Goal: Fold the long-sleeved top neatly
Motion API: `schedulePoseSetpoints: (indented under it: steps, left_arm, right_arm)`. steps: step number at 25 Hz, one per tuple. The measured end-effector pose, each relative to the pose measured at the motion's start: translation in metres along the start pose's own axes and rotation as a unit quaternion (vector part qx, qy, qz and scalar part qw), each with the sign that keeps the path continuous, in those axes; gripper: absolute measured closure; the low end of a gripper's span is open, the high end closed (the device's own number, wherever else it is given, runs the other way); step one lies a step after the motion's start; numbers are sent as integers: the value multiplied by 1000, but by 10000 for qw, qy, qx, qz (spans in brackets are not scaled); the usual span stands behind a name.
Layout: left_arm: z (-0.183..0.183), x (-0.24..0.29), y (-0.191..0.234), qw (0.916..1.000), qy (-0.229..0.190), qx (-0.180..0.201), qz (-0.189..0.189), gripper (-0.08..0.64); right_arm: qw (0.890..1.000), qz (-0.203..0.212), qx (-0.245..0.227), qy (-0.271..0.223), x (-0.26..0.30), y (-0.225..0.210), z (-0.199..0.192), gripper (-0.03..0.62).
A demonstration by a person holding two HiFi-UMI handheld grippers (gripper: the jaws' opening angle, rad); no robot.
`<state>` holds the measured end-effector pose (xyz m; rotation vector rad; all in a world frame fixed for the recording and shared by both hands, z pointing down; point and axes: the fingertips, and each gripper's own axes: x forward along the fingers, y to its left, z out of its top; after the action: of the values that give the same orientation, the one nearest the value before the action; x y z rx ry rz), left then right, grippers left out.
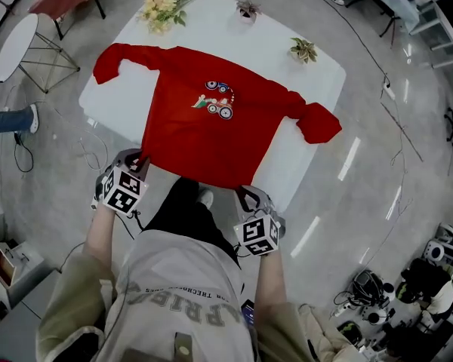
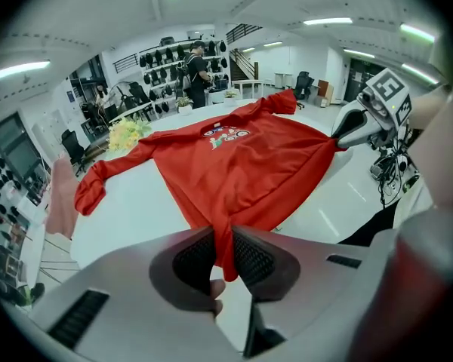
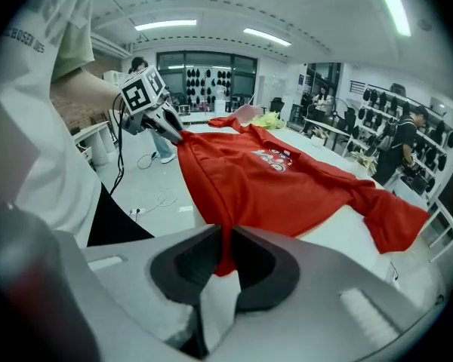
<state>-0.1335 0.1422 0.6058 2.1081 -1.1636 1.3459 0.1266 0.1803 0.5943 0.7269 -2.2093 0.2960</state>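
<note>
A red long-sleeved top (image 1: 211,119) lies spread front up on the white table (image 1: 211,32), a cartoon print (image 1: 216,99) on its chest and both sleeves stretched out sideways. My left gripper (image 1: 138,159) is shut on the hem's left corner (image 2: 225,255) at the table's near edge. At the hem's right corner (image 3: 225,259), my right gripper (image 1: 245,194) is shut too. Each gripper view shows red cloth pinched between the dark pads. The top (image 2: 241,157) (image 3: 272,179) stretches away from both sets of jaws.
A yellow flower bunch (image 1: 162,6) and two small potted plants (image 1: 248,10) (image 1: 303,49) stand along the table's far edge. A round white side table (image 1: 16,44) and a chair stand on the floor at left. Cables lie on the floor at right.
</note>
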Motion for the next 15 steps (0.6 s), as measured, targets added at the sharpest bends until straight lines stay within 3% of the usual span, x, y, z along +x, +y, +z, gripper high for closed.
schedulePoseSetpoints:
  steps: [7,9,10,12,13,15]
  left_arm:
    - [-27,11,-11,9995,305,8,46,486]
    - [-30,16,-11,9990,443,100,-33,403]
    - [-31,16,-11,9986,490,155,-143,326]
    - [-27,8,-8,9983,423,119,-370,222]
    - [-20,1,-2,9989,287,44,-381,213]
    - [3,-13,20,9998,-61,7,-200,212]
  right_arm:
    - [9996,124,-167,189,10,15,-22,546]
    - [9991,277,-114,296,13,18,-25,523]
    - [9985,437,-50,341,12,22,-24,497]
    - [9960,792,236,326,2,26,-18,331]
    - [9951,877,417,211,-5,24,-10,294]
    - [9948,754,662,-197,-21,5,14,290]
